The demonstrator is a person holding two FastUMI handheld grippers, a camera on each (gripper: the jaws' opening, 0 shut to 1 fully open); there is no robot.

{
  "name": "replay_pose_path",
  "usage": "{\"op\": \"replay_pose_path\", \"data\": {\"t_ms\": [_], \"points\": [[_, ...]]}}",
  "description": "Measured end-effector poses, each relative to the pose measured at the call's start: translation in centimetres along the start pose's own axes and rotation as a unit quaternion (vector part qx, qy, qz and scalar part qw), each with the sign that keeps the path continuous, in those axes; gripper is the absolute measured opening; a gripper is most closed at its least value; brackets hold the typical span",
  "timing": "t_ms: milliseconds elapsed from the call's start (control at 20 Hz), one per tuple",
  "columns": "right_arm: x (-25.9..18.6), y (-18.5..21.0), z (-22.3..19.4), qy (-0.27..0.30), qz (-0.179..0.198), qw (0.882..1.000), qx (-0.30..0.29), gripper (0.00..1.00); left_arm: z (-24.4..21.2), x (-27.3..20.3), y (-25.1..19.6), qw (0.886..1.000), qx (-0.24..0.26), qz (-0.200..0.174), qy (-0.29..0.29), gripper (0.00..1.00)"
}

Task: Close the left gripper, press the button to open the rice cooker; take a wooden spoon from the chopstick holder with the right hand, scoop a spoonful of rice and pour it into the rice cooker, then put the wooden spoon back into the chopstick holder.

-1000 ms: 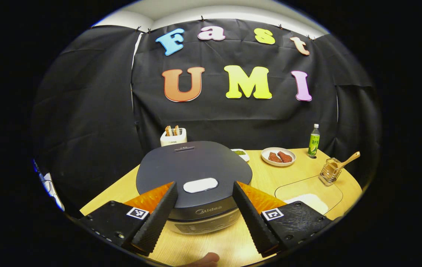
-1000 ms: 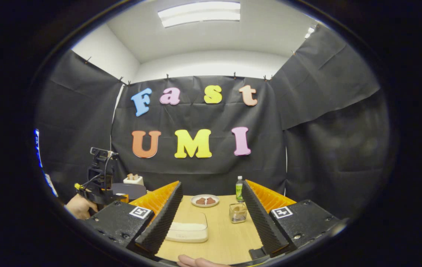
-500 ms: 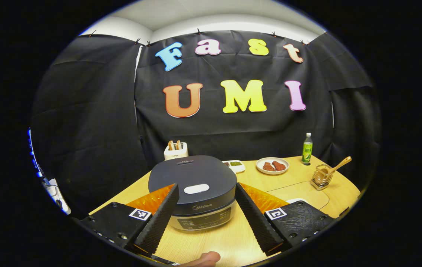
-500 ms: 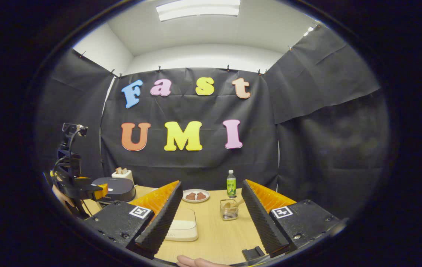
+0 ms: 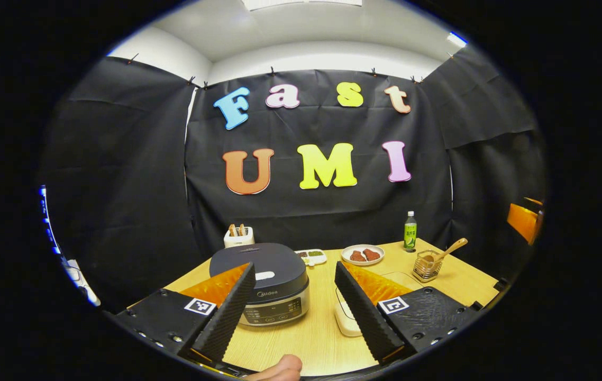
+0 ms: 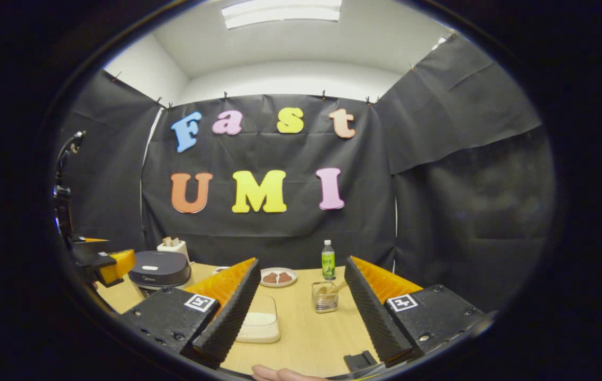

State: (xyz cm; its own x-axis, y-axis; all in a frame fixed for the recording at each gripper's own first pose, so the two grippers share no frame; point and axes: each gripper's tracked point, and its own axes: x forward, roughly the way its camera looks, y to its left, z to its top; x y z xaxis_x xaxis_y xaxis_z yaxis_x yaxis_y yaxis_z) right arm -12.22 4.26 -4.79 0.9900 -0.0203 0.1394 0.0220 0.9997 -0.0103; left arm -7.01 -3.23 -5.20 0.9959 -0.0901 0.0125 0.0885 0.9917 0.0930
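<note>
The left tongs [image 5: 293, 307] are standing spread, well back from the rice cooker [image 5: 265, 275], whose lid is sitting shut on the desk [image 5: 311, 338]; pressing its button [image 5: 264, 275] while spread risks straddling or slipping off it. The right tongs [image 6: 301, 312] are also gaping, holding nothing. The chopstick holder [image 6: 325, 302] is carrying the wooden spoon [image 6: 333, 290]; the clear tub [image 6: 260, 325] is holding rice.

Black cloth wall [image 6: 465, 211]; ceiling light [image 6: 282, 10]

Wooden table [image 5: 311, 338] bears rice cooker [image 5: 272, 272]; chopstick holder [image 5: 427, 269]; plate [image 5: 363, 254]
</note>
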Motion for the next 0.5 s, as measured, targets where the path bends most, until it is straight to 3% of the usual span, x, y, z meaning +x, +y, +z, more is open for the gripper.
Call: {"op": "replay_pose_path", "data": {"t_ms": [200, 500], "points": [[-0.3, 0.3, 0.0, -0.001, 0.003, 1.0, -0.006, 1.0, 2.0, -2.8, 1.2, 0.999, -0.01, 0.02, -0.026, 0.96], [-1.3, 1.0, 1.1, -0.013, 0.001, 1.0, -0.021, 1.0, 3.4, -5.1, 1.0, 0.999, 0.009, 0.015, -0.046, 0.96]]}}
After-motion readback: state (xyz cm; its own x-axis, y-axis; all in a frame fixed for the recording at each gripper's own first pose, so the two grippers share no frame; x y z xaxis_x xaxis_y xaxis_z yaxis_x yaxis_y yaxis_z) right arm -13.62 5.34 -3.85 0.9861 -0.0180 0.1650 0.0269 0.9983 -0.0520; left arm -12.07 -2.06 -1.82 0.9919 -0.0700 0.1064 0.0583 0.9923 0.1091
